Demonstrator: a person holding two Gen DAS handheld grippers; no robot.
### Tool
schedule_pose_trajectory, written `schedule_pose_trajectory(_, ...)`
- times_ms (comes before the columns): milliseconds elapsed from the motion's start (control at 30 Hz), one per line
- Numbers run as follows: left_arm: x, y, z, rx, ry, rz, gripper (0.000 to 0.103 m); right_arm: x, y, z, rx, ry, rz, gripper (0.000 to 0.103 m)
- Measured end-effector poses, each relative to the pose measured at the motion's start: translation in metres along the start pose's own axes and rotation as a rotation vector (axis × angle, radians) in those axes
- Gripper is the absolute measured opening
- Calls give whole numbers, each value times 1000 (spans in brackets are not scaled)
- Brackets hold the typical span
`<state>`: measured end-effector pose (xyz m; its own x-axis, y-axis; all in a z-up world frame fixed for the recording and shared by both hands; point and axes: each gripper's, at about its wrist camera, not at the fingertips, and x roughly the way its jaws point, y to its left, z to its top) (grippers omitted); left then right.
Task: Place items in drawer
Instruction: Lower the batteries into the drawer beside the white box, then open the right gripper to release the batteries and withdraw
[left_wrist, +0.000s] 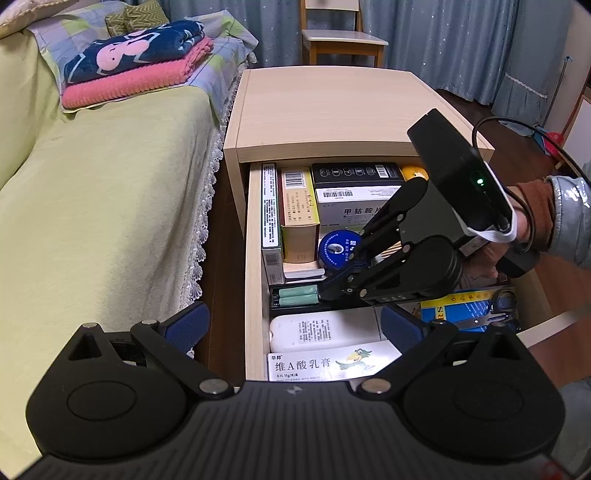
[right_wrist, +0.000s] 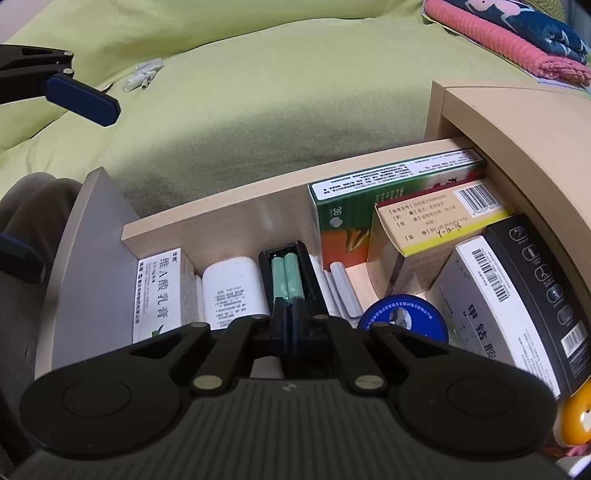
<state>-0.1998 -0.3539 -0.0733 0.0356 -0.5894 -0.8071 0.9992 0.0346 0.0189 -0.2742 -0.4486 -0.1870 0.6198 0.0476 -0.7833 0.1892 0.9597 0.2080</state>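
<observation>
Gripping black battery holder (right_wrist: 286, 273) inside drawer (left_wrist: 255, 295): right gripper (right_wrist: 288, 325) jaws closed on it; left gripper (left_wrist: 291, 328) jaws spread wide, holding nothing, above drawer front.

bed: the landmark, a bed (left_wrist: 92, 206) under a yellow-green cover, with a white lace fringe (left_wrist: 201, 229) hanging down its side
blankets: two folded blankets at the bed's head end, a navy patterned one (left_wrist: 140, 48) lying on a pink one (left_wrist: 129, 83)
pillow: a checked pillow (left_wrist: 225, 44) under the blankets
cushion: an olive zigzag cushion (left_wrist: 127, 18) behind the blankets
wrappers: small clear wrappers (right_wrist: 144, 77) lying loose on the bed's cover
chair: a pale wooden chair (left_wrist: 341, 37) beyond the bed's head end
curtain: a blue-grey curtain (left_wrist: 443, 40) behind the chair
floor: dark wood floor (left_wrist: 225, 295) beside the bed
</observation>
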Motion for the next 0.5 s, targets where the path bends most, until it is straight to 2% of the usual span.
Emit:
schedule_pose_trajectory(267, 0, 0, -1, -1, 7, 5, 100, 1, 1, -1, 26, 7, -38, 2)
schedule_pose_trajectory(500, -1, -3, -3, 7, 6, 2, 100, 3, -2, 1, 75, -11, -35, 2)
